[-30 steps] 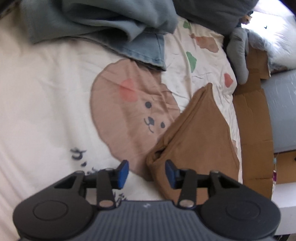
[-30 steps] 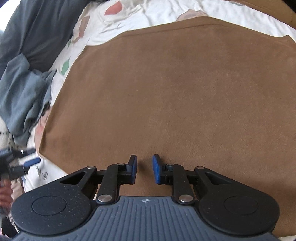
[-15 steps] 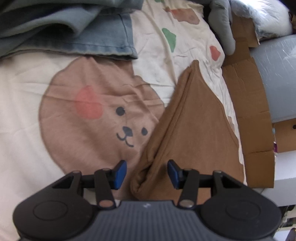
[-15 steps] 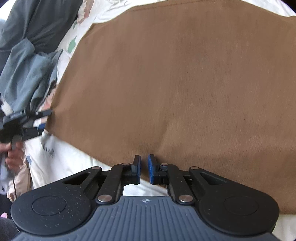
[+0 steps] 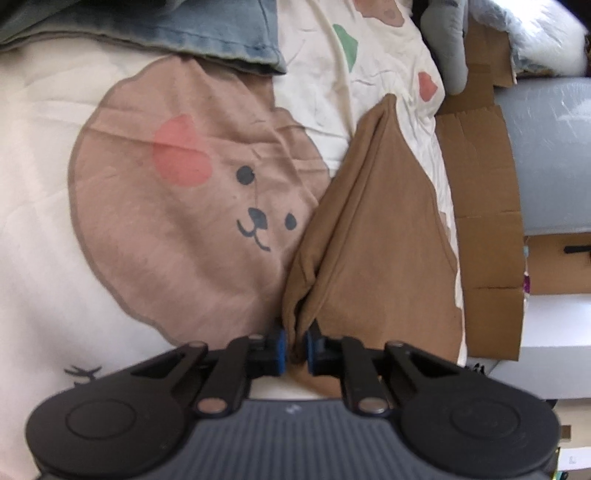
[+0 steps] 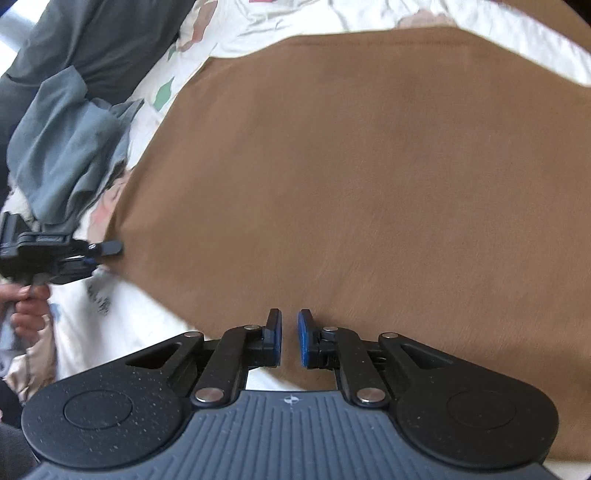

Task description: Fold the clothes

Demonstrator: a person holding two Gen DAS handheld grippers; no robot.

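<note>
Brown garment (image 5: pixel 384 236) lies on the bed, spread over a cream sheet (image 5: pixel 33 177) with a big bear-face print (image 5: pixel 192 206). In the left wrist view the garment's near corner is bunched into a fold, and the left tool (image 5: pixel 293 349) has just been closing on it; blue pads (image 5: pixel 281 347) now pinch that corner from both sides, cloth clearly between them. In the right wrist view the garment (image 6: pixel 369 177) fills most of the frame, flat and smooth. Right tool (image 6: pixel 290 341) sits at its near edge, jaws narrowed to a thin gap and just been closing; brown cloth shows in the gap, but can't tell if the pads actually press on it. Same view, far left: the left tool (image 6: pixel 107 251) grips the garment's far-left corner, with a person's hand (image 6: pixel 26 310) on its handle. Blue-grey clothes (image 6: pixel 66 147) piled beyond that corner, denim-like piece (image 5: pixel 207 33) at top of the left view. Cardboard (image 5: pixel 480 206) lies along the bed's right side
</note>
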